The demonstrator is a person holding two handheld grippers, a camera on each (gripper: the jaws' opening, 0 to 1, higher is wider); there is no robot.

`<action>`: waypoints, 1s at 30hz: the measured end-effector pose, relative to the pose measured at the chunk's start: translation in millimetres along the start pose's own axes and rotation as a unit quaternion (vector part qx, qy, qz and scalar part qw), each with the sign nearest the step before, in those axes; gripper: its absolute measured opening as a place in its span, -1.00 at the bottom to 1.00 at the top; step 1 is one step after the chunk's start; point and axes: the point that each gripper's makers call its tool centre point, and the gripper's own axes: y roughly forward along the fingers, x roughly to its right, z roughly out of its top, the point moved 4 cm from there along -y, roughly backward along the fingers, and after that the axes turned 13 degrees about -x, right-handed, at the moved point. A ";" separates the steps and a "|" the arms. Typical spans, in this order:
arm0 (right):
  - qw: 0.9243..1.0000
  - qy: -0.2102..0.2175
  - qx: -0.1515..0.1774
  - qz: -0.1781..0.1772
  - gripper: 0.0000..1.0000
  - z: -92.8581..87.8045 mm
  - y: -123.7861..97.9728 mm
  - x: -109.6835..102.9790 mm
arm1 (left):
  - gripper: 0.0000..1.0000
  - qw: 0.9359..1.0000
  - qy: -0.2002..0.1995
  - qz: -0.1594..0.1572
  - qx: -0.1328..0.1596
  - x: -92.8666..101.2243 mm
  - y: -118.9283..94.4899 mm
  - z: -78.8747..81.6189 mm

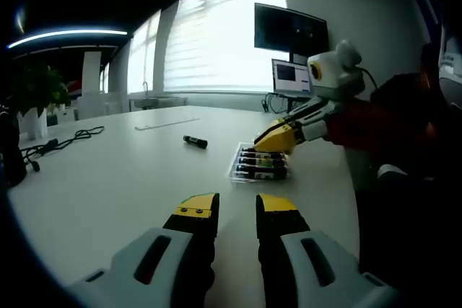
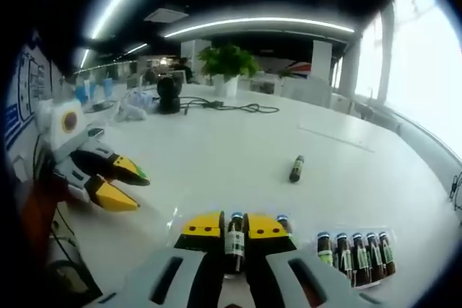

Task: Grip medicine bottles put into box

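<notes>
A clear box on the white table holds several dark medicine bottles lying side by side. My right gripper hovers at the box's far end. In the right gripper view it is shut on an upright medicine bottle, the box's bottles lie just to the right, and one more bottle cap peeks from behind the right jaw. A loose bottle lies alone further out. My left gripper is open, holding nothing, short of the box.
A black cable trails across the far table near a potted plant. Monitors stand behind the box by the window. A person's dark sleeve fills the right side. Bare table lies left of the box.
</notes>
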 end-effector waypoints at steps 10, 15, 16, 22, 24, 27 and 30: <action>1.000 -0.003 0.004 -0.009 -0.85 12.0 6.7 20.3 | -0.68 1.000 0.000 0.001 0.001 -0.3 -0.3 0.2; 1.000 -0.011 0.002 -0.018 -0.84 17.8 10.4 28.0 | -0.68 1.000 0.002 0.000 0.001 0.2 -0.1 0.1; 1.000 -0.013 0.003 -0.020 -0.84 19.1 11.1 30.1 | -0.68 1.000 0.002 0.000 0.001 0.2 -0.1 0.2; 1.000 0.000 0.004 -0.016 -0.82 22.6 18.8 42.1 | -0.68 1.000 0.002 0.000 0.001 0.5 0.1 0.1; 1.000 0.000 0.003 -0.018 -0.81 23.6 21.0 45.5 | -0.68 1.000 0.003 0.000 0.000 0.6 0.3 0.1; 1.000 -0.005 0.000 -0.023 -0.80 25.8 25.0 52.0 | -0.68 1.000 0.003 0.001 0.000 0.6 0.5 0.1; 1.000 -0.006 0.000 -0.025 -0.78 28.6 28.7 58.0 | -0.68 1.000 0.003 0.000 0.000 0.7 0.6 0.1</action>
